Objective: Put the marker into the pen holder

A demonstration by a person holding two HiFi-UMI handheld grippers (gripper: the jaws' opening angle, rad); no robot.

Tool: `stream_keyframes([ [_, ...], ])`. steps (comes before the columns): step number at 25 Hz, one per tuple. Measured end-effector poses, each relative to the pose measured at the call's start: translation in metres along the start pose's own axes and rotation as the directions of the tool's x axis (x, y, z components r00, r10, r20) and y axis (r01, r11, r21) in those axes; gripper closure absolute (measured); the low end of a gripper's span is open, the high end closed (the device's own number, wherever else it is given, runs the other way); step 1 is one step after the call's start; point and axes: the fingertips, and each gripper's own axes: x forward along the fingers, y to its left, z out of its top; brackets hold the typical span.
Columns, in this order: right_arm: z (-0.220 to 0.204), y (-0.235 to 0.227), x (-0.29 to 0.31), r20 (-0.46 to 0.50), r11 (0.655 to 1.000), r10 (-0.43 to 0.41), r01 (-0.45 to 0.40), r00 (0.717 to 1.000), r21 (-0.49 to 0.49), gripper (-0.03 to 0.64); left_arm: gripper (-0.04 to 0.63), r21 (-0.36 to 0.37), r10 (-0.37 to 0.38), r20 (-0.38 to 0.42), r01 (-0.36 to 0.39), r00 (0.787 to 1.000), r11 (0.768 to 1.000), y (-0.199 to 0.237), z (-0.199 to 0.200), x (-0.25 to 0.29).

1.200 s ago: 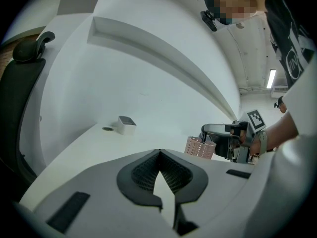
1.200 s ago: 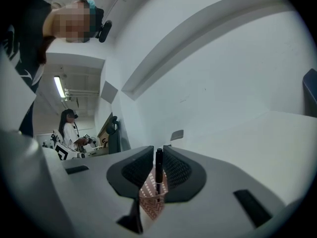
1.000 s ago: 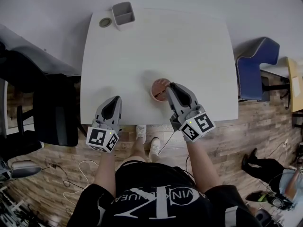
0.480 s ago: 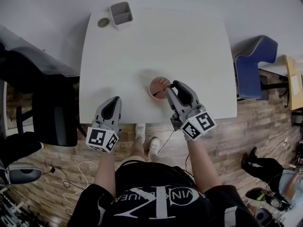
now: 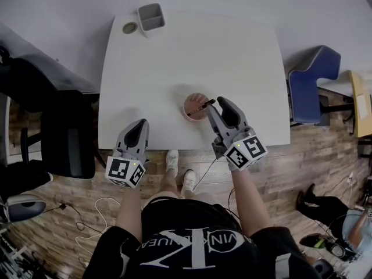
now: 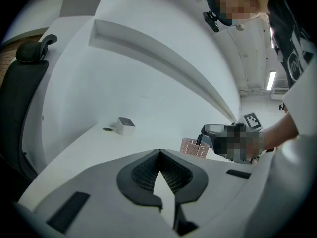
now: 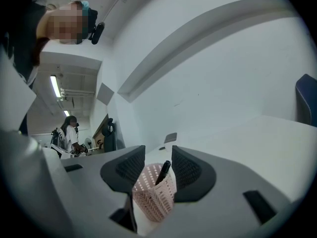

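Note:
A pink mesh pen holder (image 5: 195, 107) stands near the front edge of the white table (image 5: 232, 57). The black marker (image 5: 204, 104) sits in it, its upper end leaning out to the right. My right gripper (image 5: 216, 105) is just right of the holder, and its jaws are opening. In the right gripper view the marker (image 7: 163, 172) rises from the holder (image 7: 154, 198) between the jaws of the gripper (image 7: 158, 166), and neither pad touches it. My left gripper (image 5: 138, 129) hovers at the table's front left, shut and empty. The left gripper (image 6: 158, 152) view shows the holder (image 6: 193, 147) ahead to the right.
A white desk organizer (image 5: 151, 18) and a small round object (image 5: 129, 27) sit at the table's far left corner. A black chair (image 5: 52, 127) stands left of the table and a blue chair (image 5: 314, 80) to its right.
My right gripper has opened and drawn back slightly to the right of the holder. The marker stays in the holder, leaning right. The left gripper has not moved.

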Motion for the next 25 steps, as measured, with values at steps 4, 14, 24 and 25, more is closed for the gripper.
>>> stream_keyframes([
  [4,0.004,0.003,-0.005,0.007,1.0,0.003,-0.002,1.0,-0.012,0.457,0.581,0.006,0.006,0.008,-0.006,1.0,1.0,-0.002,0.003,-0.004],
  [14,0.017,0.014,-0.02,0.013,0.998,0.009,-0.008,1.0,-0.056,0.536,0.581,0.028,0.02,0.047,-0.021,0.999,0.999,-0.009,0.024,-0.016],
  [24,0.029,0.026,-0.034,0.02,0.993,0.015,-0.013,1.0,-0.119,0.583,0.581,0.062,0.016,0.082,-0.021,0.997,0.998,-0.018,0.045,-0.024],
  [25,0.029,0.027,-0.035,0.014,0.991,0.013,-0.011,1.0,-0.132,0.584,0.581,0.065,0.015,0.085,-0.021,0.996,0.998,-0.019,0.047,-0.025],
])
